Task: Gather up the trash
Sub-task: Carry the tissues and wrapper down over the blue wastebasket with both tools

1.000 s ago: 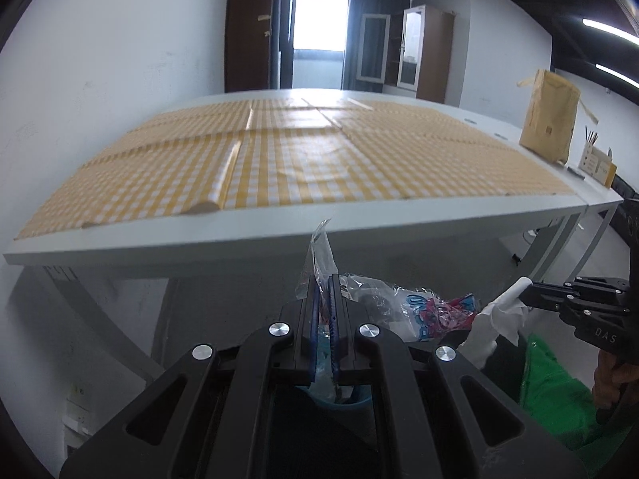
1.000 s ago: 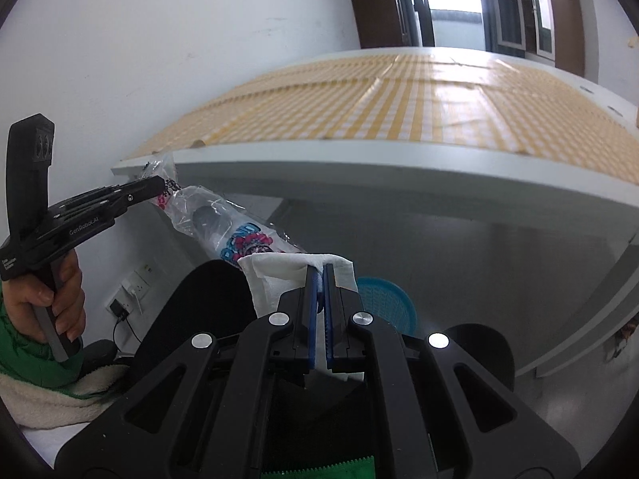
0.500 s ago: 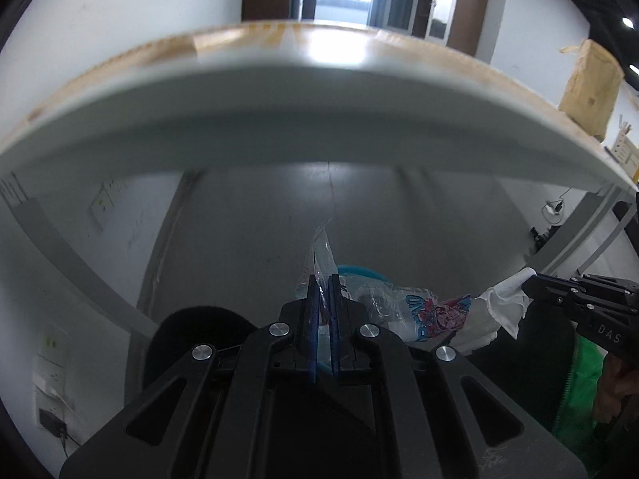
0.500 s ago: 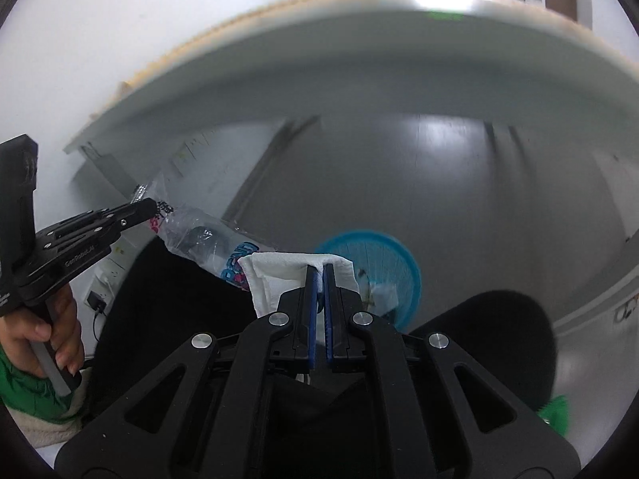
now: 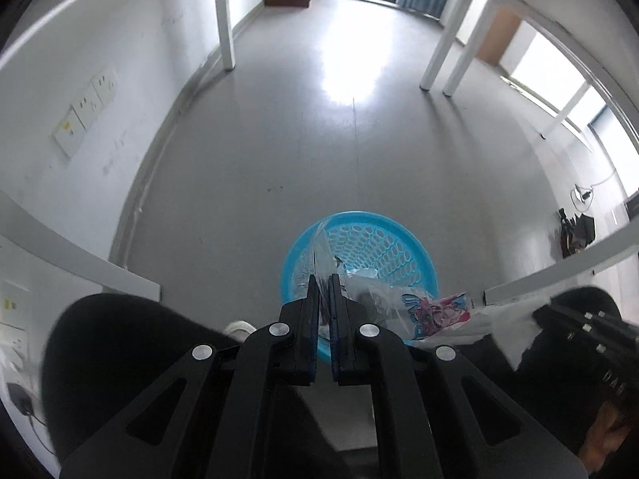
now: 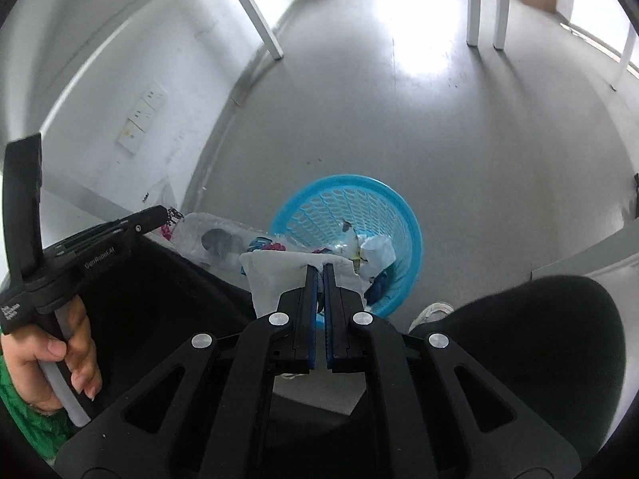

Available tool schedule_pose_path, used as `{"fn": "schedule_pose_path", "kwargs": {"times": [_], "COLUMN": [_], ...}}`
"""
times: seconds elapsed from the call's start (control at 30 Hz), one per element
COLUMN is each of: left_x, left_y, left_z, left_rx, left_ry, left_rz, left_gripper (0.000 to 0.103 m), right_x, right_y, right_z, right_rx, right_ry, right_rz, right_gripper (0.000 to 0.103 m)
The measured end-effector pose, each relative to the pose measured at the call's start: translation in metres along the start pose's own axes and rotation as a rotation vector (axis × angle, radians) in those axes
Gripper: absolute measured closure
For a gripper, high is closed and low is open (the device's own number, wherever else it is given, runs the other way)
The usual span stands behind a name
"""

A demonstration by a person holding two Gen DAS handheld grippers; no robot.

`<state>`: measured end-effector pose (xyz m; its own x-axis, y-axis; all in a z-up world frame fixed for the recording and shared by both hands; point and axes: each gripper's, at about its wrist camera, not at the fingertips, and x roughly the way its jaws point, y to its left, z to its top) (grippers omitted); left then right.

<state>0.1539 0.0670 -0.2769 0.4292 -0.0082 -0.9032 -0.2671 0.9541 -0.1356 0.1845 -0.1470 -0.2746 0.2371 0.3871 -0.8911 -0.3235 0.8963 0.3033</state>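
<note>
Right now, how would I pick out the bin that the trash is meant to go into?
Look down at the grey floor between the white table legs. A round basket stands there, just beyond both grippers. It is the only bright blue thing: an open plastic basket with walls full of holes, and crumpled scraps already lie inside.

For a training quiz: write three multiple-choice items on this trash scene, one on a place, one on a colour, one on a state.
1. Where does the basket stand?
A. on the floor
B. on a chair
C. on a shelf

2. What colour is the basket?
A. red
B. blue
C. yellow

3. What does the right tool do?
A. hangs open
B. grips a cup
C. is shut on the white tissue

Answers: 1 A, grey floor surrounds it; 2 B, its mesh wall is bright blue; 3 C, tissue sits pinched between the closed jaws, while the left tool holds the clear wrapper.
</note>
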Motion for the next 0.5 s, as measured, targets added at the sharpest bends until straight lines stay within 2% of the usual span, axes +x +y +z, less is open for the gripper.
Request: {"fn": "schedule_pose_path", "kwargs": {"times": [0.27,0.5], "left_x": [0.056,0.104], "left_y": [-0.019,-0.032], "left_z": [0.023,0.027], "left_rx": [-0.003,0.031], "left_ry": [0.087,0.180], "left_rz": [0.063,0.115], "left_gripper": [0.099,0.099], "right_x": [0.049,0.104], "right_y": [-0.009,-0.014], "right_z": [0.021,0.038], "right_rx": [0.051,0.073], "right_ry": [0.083,0.169], "right_rz": [-0.007,-0.058], "right_gripper": [0.101,0.101]}}
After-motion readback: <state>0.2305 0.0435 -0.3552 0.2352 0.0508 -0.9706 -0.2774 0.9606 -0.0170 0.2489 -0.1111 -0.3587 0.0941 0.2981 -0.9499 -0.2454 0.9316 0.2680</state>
